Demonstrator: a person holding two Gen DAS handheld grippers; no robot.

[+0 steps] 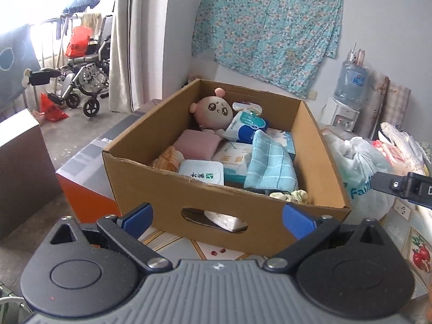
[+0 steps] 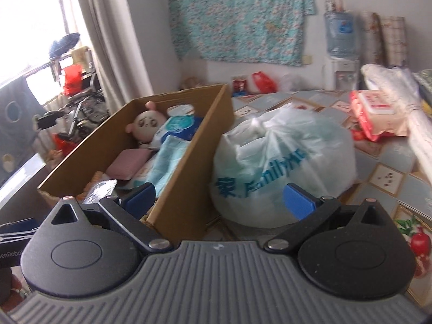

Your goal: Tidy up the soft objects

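Cardboard box [image 1: 189, 194] of soft things sits just ahead of both spread, empty tongs [image 1: 217, 217].

Blown-out daylight from the window [image 1: 54, 5] at left, soft shadows, fisheye-bent edges, slight right-view blur.

The cardboard box [image 1: 189, 189] is viewed closely, slightly downward, from its front by the left wrist; from its right side by the right wrist, where box [image 2: 186, 167] and plastic bag [image 2: 283, 162] are shared.
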